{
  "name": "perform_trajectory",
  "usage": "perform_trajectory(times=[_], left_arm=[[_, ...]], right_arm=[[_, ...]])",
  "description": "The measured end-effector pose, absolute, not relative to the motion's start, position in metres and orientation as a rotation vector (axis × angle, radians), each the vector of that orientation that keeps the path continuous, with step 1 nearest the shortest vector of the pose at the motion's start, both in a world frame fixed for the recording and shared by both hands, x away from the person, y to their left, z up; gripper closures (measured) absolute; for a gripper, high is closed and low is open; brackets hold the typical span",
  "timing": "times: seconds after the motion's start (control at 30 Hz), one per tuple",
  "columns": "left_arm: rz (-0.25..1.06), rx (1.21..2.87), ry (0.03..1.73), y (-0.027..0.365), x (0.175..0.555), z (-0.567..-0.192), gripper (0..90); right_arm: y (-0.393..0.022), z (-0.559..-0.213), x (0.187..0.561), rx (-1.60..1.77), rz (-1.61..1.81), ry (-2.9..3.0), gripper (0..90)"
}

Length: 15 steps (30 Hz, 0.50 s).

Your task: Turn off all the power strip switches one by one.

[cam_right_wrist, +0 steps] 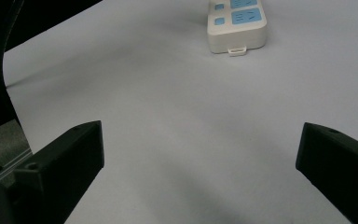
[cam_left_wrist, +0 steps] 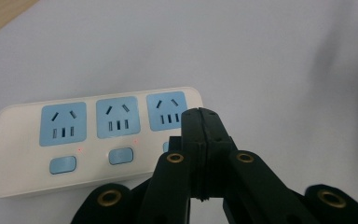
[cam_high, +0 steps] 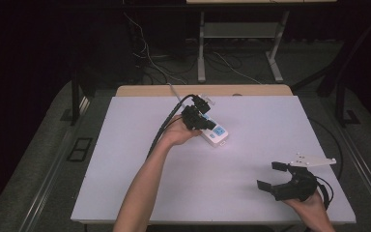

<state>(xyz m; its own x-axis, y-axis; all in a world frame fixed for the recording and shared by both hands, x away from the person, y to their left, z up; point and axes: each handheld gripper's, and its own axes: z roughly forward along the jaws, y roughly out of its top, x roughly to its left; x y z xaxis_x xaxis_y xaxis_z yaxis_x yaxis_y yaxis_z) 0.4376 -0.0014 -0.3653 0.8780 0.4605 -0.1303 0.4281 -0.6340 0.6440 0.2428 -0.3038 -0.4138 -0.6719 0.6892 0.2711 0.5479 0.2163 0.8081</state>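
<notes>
A white tabletop (cam_high: pixel 251 159) fills the middle of the scene, with a strip of pale wood (cam_high: pixel 203 90) along its far edge. Grey carpet (cam_high: pixel 43 145) covers the floor around it. Beyond the far edge stands a light metal desk frame (cam_high: pixel 239 34), and loose cables (cam_high: pixel 149 58) trail across the floor to its left (some dark, some white). The far room lies in deep shadow.

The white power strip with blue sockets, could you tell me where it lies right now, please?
In the high view, the white power strip with blue sockets lies on the white table, left of centre towards the far edge, directly beneath the shut left gripper.
</notes>
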Motion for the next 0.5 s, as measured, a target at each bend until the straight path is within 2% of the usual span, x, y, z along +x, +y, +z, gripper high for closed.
perform_trajectory(times=[0.5], left_arm=[[0.037, 2.363, 0.678, -0.01, 0.447, -0.387, 89.0]], right_arm=[[-0.305, -0.414, 0.242, 1.191, 1.45, 2.336, 0.8]])
